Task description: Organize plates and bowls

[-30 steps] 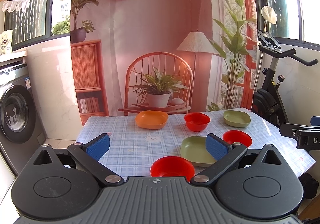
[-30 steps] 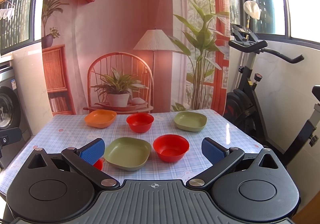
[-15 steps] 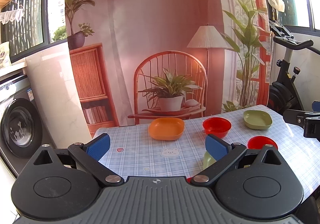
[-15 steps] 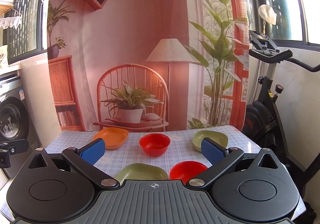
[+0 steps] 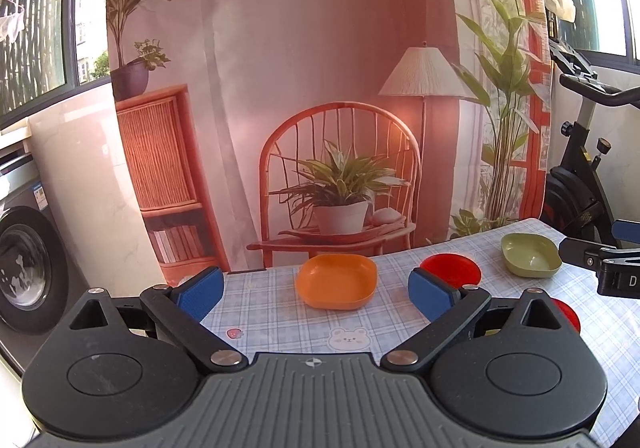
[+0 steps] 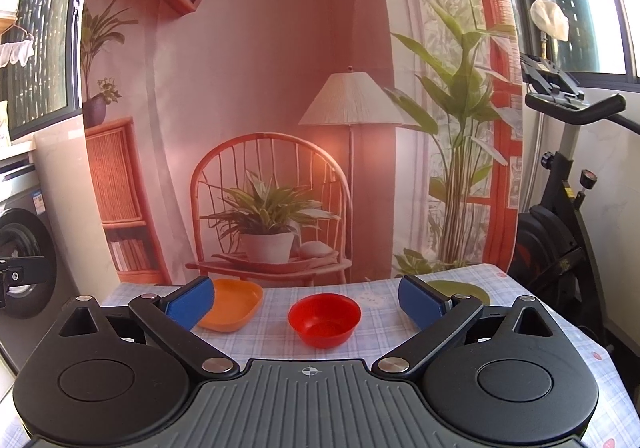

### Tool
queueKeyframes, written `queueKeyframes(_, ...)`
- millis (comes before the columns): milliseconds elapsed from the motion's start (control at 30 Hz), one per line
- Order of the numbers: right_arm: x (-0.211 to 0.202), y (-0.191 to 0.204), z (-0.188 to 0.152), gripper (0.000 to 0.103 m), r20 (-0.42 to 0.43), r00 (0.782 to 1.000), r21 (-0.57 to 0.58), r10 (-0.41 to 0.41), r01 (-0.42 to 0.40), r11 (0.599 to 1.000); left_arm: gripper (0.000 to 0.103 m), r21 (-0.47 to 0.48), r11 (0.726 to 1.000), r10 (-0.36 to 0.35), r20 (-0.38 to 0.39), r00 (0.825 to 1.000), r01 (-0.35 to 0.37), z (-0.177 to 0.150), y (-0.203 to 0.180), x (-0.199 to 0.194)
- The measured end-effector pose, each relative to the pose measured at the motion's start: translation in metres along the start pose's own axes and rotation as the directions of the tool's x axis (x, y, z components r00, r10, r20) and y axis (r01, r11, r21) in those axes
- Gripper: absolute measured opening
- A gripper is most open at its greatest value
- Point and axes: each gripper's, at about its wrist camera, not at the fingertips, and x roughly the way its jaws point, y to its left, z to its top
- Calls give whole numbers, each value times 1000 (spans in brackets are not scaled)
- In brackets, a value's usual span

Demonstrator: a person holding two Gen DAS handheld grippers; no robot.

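While both views tilt up: near dishes have dropped out of sight since a second ago.
Change: cameras rose and pushed toward the table's (image 5: 280,320) far edge; no dish moved.
Meaning: still approach, nothing stacked yet.
Left gripper (image 5: 316,288): spread wide, empty, lined up on orange plate (image 5: 337,285) near far edge.
Right gripper (image 6: 306,300): released, empty, facing red bowl (image 6: 324,319).
Hidden: green plate (image 6: 460,290) half behind a finger; near-edge bowls cut off.

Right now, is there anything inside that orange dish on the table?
Nothing shows inside the orange dish: in the left view its floor is bare. In the right view the right gripper has a blue pad covering the dish's left edge.
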Motion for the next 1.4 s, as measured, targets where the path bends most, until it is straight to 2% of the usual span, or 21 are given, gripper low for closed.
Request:
queueKeyframes(67,12,0,-8,98,-26,1000,-5,-4,4,1000,98,-33,999,-36,-77,996,33,-10,3,16)
queueKeyframes(167,29,2,-26,93,-86,996,-6,4,-4,1000,90,-47,996,-86,-180,980,79,-27,4,37)
queueKeyframes(400,65,10,-55,81,-199,979,26,45,-40,999,87,11,994,-96,-303,948,104,-57,9,71)
queueKeyframes(467,75,14,-53,78,-214,976,10,43,-42,999,85,15,993,-104,-311,945,114,-52,12,77)
queueKeyframes(533,84,19,-46,75,-208,977,-1,41,-42,999,84,10,993,-106,-288,952,114,-38,18,81)
queueKeyframes(733,99,28,-21,75,-178,983,0,43,-44,999,84,25,992,-113,-200,973,120,0,24,84)
queueKeyframes(833,103,33,-20,75,-184,982,-10,45,-48,999,84,33,986,-152,-194,969,161,4,22,87)
queueKeyframes(967,107,36,-38,75,-241,969,2,56,-57,998,84,23,971,-223,-267,938,237,-15,19,97)
queueKeyframes(1100,108,43,-66,65,-339,935,4,108,-114,994,84,48,960,-238,-369,898,275,-42,12,106)
queueKeyframes(1167,107,47,-76,63,-372,919,-8,131,-145,989,84,48,956,-245,-408,880,288,-52,9,109)
queueKeyframes(1300,108,55,-87,59,-424,889,-39,171,-206,978,83,-2,948,-279,-482,831,317,-72,10,118)
queueKeyframes(1400,109,58,-90,57,-455,871,-53,186,-235,971,81,-27,948,-284,-517,808,316,-78,9,122)
